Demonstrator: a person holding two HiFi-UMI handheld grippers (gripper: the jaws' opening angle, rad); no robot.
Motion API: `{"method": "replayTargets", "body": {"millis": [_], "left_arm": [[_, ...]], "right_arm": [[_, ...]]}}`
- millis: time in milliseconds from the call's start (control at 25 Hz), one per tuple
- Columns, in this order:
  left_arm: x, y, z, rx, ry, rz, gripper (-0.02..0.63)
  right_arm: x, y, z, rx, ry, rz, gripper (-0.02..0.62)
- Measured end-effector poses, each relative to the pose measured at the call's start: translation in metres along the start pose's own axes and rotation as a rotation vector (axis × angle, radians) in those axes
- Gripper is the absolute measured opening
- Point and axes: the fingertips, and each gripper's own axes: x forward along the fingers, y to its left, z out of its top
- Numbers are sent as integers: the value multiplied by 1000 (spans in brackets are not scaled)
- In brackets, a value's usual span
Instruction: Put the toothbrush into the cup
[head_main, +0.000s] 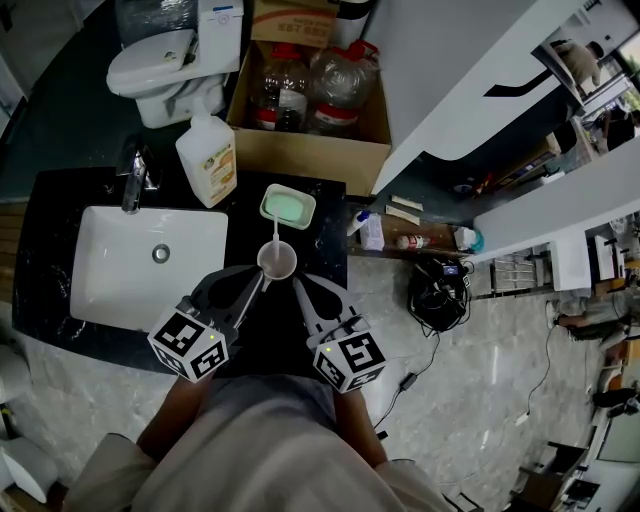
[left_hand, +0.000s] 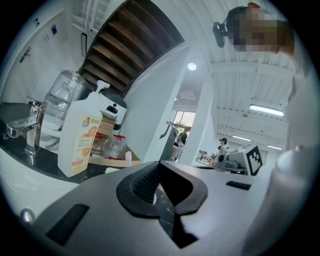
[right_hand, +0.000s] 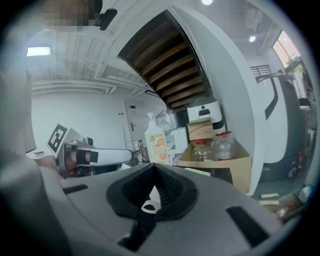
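Observation:
A white cup (head_main: 277, 262) stands on the black counter (head_main: 60, 215), right of the sink. A white toothbrush (head_main: 277, 232) stands upright in it, its head toward the soap dish. My left gripper (head_main: 258, 283) sits just left of the cup and my right gripper (head_main: 298, 287) just right of it, both tips close to the cup. The pads meet on each, with nothing between them. In the left gripper view (left_hand: 159, 170) the toothbrush head (left_hand: 128, 157) peeks over the jaws. In the right gripper view (right_hand: 154, 172) a bit of the cup (right_hand: 150, 202) shows through the gap under the pads.
A white sink (head_main: 150, 265) with a chrome faucet (head_main: 133, 175) fills the counter's left. A soap bottle (head_main: 208, 160) and a green soap dish (head_main: 288, 207) stand behind the cup. A cardboard box (head_main: 310, 150) of water bottles and a toilet (head_main: 165, 70) lie beyond.

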Motion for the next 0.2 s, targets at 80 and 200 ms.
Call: {"method": "replayTargets", "body": {"millis": [80, 200], "left_arm": [[0, 1, 0, -2, 0, 2, 9], [0, 4, -2, -6, 0, 4, 9]], "right_arm": [[2, 1, -1, 0, 4, 2, 5], [4, 0, -3, 1, 11, 1, 5]]}}
